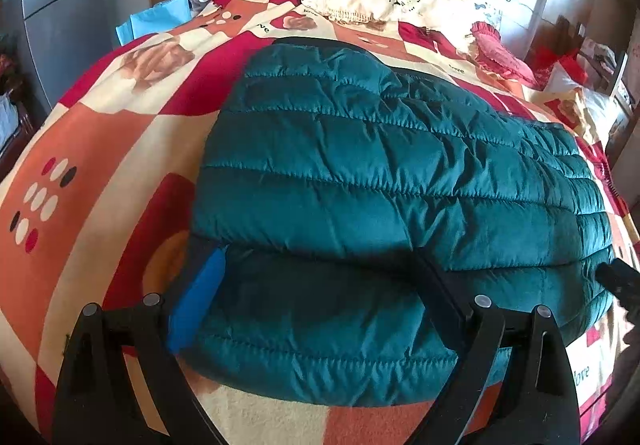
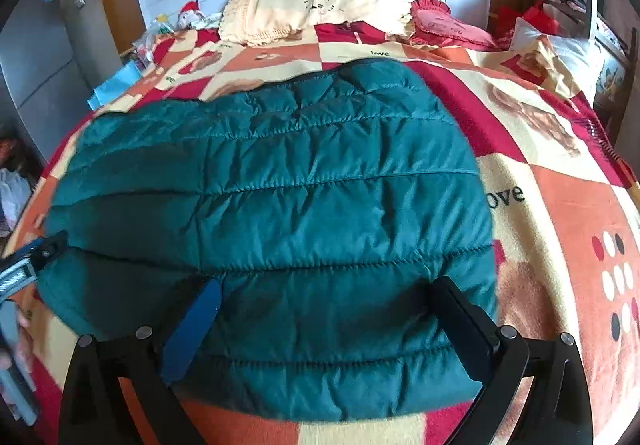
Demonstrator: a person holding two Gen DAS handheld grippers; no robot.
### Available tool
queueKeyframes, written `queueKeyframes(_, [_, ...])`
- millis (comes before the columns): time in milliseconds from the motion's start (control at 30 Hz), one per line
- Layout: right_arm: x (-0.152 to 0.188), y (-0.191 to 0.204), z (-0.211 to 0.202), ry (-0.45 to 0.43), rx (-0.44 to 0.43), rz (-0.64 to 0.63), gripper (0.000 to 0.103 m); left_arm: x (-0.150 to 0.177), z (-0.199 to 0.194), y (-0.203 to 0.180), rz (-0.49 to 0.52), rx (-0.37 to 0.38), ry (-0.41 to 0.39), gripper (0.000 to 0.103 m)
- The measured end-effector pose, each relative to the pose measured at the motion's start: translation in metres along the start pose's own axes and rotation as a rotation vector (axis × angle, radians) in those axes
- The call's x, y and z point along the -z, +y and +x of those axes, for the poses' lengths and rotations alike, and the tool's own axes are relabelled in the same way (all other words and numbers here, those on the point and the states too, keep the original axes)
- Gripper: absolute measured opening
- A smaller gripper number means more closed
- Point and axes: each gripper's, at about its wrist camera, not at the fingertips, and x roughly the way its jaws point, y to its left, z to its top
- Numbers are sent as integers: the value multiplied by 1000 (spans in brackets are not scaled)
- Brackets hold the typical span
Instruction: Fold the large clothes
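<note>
Both grippers spread wide over the near edge of the folded teal puffer jacket (image 1: 360, 165) on the bed blanket (image 1: 100, 149).

My left gripper (image 1: 320, 285) and right gripper (image 2: 332, 297) hold nothing, fingers straddling the hem. I judge the slick padded layers may spring apart if I pinch only the top one.

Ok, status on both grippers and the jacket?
Left gripper and right gripper open, straddling near edge. Teal quilted jacket folded, flat on patterned blanket. Nothing in the way.
</note>
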Motion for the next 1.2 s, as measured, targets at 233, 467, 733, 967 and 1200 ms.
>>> queueKeyframes(233, [6,-40,-31,-30,-31,114,103,1,-4,0,-12,5,12,93])
queueKeyframes(467, [8,-73,-35,-37,-24,175,103,1,-11,9,-35,34,22,93])
queueKeyframes(733, [8,-73,-29,-24,-19,162,103,1,-15,15,-47,50,24,93])
queueKeyframes(967, [2,-76,-24,-19,0,155,103,-1,-20,36,-113,136,38,93])
queueKeyframes(1200, [-3,-92,-8,9,-32,224,103,-2,-17,69,-279,228,33,93])
